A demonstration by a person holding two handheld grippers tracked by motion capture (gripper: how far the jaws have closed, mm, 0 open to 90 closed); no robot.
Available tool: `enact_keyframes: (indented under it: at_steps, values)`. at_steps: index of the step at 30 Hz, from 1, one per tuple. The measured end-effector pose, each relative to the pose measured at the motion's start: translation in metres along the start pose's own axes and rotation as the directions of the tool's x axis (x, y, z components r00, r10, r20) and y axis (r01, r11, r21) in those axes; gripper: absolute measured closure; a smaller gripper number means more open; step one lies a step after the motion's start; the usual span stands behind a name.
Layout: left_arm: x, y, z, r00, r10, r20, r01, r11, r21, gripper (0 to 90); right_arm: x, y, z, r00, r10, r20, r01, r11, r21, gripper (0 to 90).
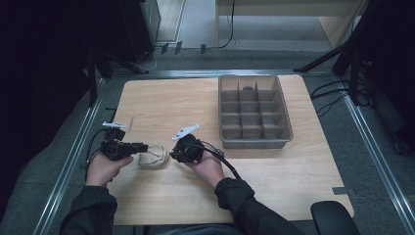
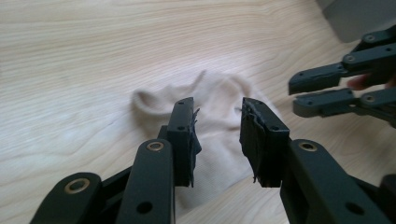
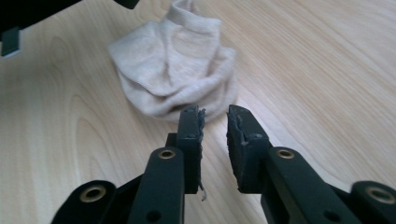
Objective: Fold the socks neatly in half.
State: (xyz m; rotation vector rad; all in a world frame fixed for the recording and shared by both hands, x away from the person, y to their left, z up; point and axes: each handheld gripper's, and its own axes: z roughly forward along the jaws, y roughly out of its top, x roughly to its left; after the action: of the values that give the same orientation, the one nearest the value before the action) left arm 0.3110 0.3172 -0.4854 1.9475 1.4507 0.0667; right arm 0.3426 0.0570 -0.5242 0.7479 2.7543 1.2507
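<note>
A: Grippers?
B: Left gripper [image 2: 217, 140] released, jaws apart over the sock [image 2: 219, 116], pads not pressing it. Right gripper [image 3: 215, 140] released too, narrow gap, nothing in it.
A: Sock?
B: Bunched on the worktop [image 1: 161, 98], between both grippers, just beyond the right's tips.
A: Farther?
B: Grey tray [image 1: 253, 143], well apart.

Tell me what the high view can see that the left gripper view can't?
The high view alone takes in the grey divided tray, the person's sleeves and the floor around the table. The left gripper view alone gives a close look at the left gripper, its worn jaws standing apart over the cloth, not pressing it. Both share the beige sock, the wooden table and the right gripper.
</note>
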Motion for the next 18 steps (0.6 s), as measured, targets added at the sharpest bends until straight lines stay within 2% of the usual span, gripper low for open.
enact_keyframes:
  at_steps: [3,6,9,13,18]
  values:
    - [0.008,-0.005,-0.002,0.9999,-0.007,-0.009,0.007,1.0000,0.006,65.5,0.004,0.004,0.003,0.9999,-0.012,-0.010,0.012,1.000,0.015,74.5]
    - [0.015,-0.008,-0.002,0.9998,-0.014,-0.012,0.014,0.9999,0.004,68.7,0.006,0.008,0.005,0.9994,-0.031,-0.016,0.031,0.999,0.008,74.6]
    - [0.019,-0.012,0.000,0.9997,-0.015,-0.019,0.015,0.9998,0.014,71.0,0.008,0.014,0.006,0.9994,-0.028,-0.020,0.028,1.000,0.005,74.5]
    - [0.023,-0.017,0.009,0.9998,-0.016,-0.014,0.017,0.9988,0.045,71.6,0.010,0.021,0.008,0.9983,-0.052,-0.025,0.053,0.999,0.014,74.0]
    - [0.021,-0.019,0.015,1.0000,-0.001,-0.009,0.002,0.9984,0.056,71.3,0.012,0.030,0.012,0.9979,-0.058,-0.030,0.058,0.998,0.003,73.9]
